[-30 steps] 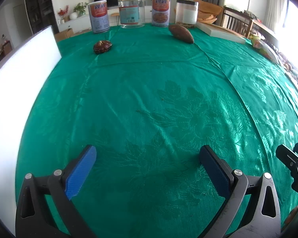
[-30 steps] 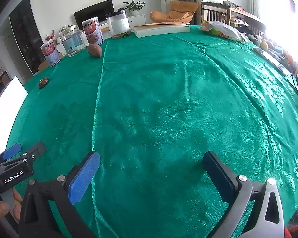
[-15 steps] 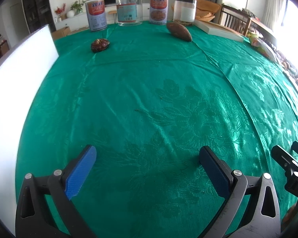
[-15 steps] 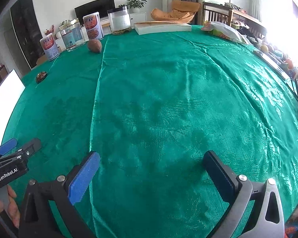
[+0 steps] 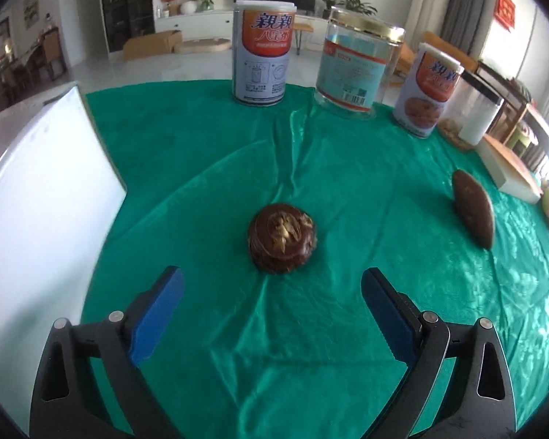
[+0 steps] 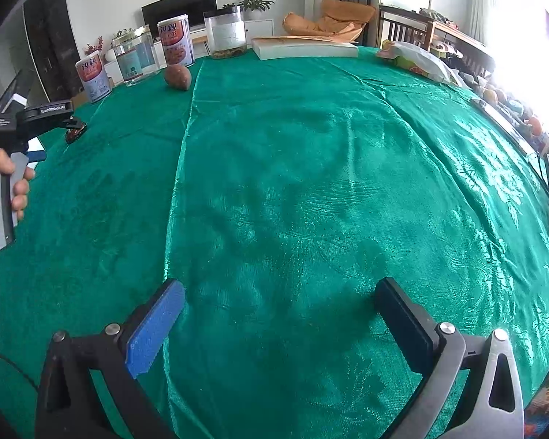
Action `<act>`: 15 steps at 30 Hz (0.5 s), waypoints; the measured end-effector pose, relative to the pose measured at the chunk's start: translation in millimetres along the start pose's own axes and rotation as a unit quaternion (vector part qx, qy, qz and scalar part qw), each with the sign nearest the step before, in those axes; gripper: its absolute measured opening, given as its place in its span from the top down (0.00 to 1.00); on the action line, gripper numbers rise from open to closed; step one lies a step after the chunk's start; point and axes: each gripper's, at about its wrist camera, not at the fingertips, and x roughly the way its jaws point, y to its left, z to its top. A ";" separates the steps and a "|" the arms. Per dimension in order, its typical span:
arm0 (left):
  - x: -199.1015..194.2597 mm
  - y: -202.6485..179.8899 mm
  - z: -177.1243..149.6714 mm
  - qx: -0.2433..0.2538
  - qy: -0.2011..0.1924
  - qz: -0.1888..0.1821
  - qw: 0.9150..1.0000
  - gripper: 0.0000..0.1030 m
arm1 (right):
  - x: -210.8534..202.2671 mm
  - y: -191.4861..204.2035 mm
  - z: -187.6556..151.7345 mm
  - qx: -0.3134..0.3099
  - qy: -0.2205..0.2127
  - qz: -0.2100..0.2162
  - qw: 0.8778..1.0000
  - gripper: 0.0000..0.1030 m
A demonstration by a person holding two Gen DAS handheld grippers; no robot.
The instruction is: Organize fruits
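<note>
Having crossed the green cloth (image 5: 347, 168), the left gripper (image 5: 272, 305) faces the dark round fruit (image 5: 282, 237), fingers wide but narrowing.

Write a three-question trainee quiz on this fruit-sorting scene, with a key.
1. True or false: the left gripper is shut on the round dark fruit.
2. Which container stands between the two printed cans: A) clear gold-lidded jar, B) white box, C) basket?
3. What lies between the right gripper's jaws?

Key:
1. False: its jaws, lately closing a little, stand open short of the fruit.
2. A, the clear jar.
3. Only green tablecloth.
</note>
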 end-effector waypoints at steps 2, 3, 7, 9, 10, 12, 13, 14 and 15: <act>9.6 3.6 2.7 -0.003 0.007 0.000 1.000 0.17 | 0.9 1.7 0.8 -0.004 0.002 -0.002 1.000 0.00; 10.4 4.2 3.0 -0.002 -0.001 0.007 1.000 0.20 | 1.4 2.6 1.1 -0.007 0.003 -0.003 1.000 0.00; 7.8 1.7 4.1 0.024 -0.019 -0.005 1.000 0.61 | 2.0 4.1 1.4 -0.010 0.004 -0.004 1.000 0.00; 0.4 -1.7 1.9 0.036 -0.024 0.004 0.999 0.60 | 2.0 4.0 1.4 -0.009 0.004 -0.005 1.000 0.00; -5.4 -2.1 -2.4 0.036 -0.028 0.003 0.999 0.60 | 2.0 4.1 1.5 -0.010 0.004 -0.005 1.000 0.00; -19.5 -4.1 -15.2 0.030 -0.028 0.003 0.999 0.60 | 2.0 4.0 1.5 -0.009 0.004 -0.005 1.000 0.00; -28.1 -5.3 -25.0 0.026 -0.024 -0.004 0.999 0.60 | 2.0 4.0 1.6 -0.009 0.004 -0.004 1.000 0.00; -37.1 -7.2 -37.2 0.022 -0.021 -0.013 0.999 0.60 | 1.8 3.7 1.5 -0.009 0.003 -0.003 1.000 0.00; -45.7 -10.9 -49.2 0.024 -0.016 -0.019 0.999 0.60 | 0.5 1.5 1.5 -0.003 0.001 0.002 1.000 0.00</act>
